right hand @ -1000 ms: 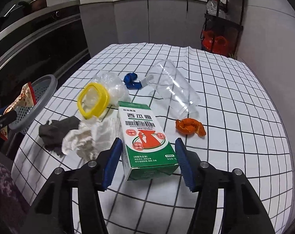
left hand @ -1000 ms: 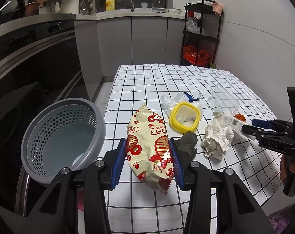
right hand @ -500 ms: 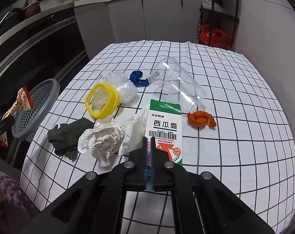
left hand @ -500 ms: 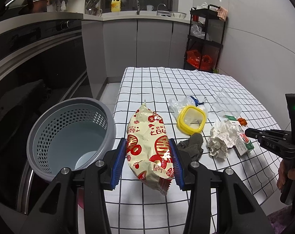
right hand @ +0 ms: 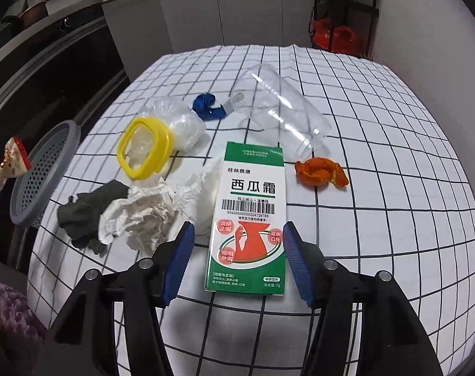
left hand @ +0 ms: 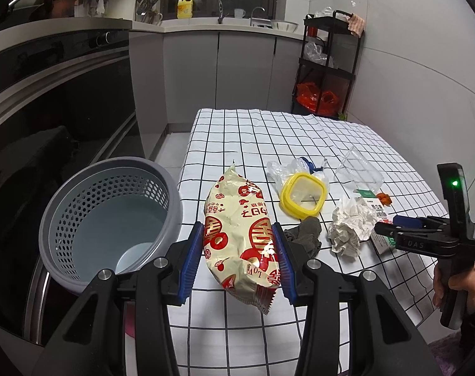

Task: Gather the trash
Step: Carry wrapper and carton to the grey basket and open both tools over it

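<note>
My left gripper (left hand: 237, 257) is shut on a cream and red snack bag (left hand: 242, 232), held above the table's left edge beside a grey perforated basket (left hand: 108, 216). My right gripper (right hand: 237, 260) is open, its fingers either side of a green and white medicine box (right hand: 250, 219) lying flat on the checked tablecloth (right hand: 378, 219). It also shows in the left wrist view (left hand: 394, 225). Crumpled white paper (right hand: 143, 216), a dark rag (right hand: 87, 213), a yellow-rimmed lid (right hand: 145, 147), a clear plastic cup (right hand: 278, 116), orange peel (right hand: 320, 172) and a blue scrap (right hand: 207, 105) lie around the box.
The basket (right hand: 43, 172) stands off the table's left edge, in front of dark kitchen cabinets (left hand: 49, 100). A black shelf rack (left hand: 328, 62) with red bags stands by the far wall. A crumpled clear bag (right hand: 181, 122) lies behind the lid.
My right gripper was open around the box, then shut above it as the box lay flat on the table, and is now open around it. The left gripper has pulled back with the bag.
</note>
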Motion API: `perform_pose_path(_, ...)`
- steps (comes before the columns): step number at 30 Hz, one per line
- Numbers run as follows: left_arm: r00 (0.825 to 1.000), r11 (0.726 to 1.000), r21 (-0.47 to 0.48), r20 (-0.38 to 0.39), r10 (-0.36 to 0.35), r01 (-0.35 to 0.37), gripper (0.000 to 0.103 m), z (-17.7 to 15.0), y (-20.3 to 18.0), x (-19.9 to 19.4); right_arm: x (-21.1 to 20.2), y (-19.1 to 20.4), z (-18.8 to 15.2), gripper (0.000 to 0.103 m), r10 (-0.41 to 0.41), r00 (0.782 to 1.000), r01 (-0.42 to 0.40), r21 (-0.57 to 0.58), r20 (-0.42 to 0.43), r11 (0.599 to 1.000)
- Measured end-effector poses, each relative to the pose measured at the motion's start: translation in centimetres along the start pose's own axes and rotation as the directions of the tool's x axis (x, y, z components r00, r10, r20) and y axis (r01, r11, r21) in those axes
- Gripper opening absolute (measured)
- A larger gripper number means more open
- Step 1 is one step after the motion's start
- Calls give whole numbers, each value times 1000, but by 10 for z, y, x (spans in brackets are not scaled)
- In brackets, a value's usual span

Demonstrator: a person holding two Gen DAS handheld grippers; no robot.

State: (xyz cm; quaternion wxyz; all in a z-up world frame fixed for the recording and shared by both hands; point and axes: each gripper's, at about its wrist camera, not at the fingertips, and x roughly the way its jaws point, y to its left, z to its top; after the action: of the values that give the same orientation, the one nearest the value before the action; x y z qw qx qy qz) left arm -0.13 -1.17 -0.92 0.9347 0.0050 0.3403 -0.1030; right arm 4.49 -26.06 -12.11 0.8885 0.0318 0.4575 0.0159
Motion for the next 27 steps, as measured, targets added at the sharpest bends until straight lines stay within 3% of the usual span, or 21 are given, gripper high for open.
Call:
perform_pose_path(11,1000,1000,11,-7,4,-4,43,-1,-1,3,20,-16,3,62,-16,998,20,75,-57,997)
perform_pose_path(13,1000,1000,11,-7,7,-7,43,-1,-1,4,18,-18,4,52,-10,999,14,85,-50,996)
perform_pose_path(14,1000,1000,12,-7,8,-8,43,-1,-1,4,18,-20,4,36,-4,998,10,94,-55,996)
perform_pose_path(15,1000,1000,12,-8,8,-8,43,-1,-2,4,18,-23,3,26,-1,998,7,107,-60,994)
perform_pose_path(21,1000,1000,19,-3,10,-10,43,-2,-3,3,4,-29,0,25,-22,1000,25,126,-22,992)
perform_pose_path(27,1000,1000,15,7,13,-13,43,-1,-2,0,-30,-19,2,25,-34,995,21,139,90,990)
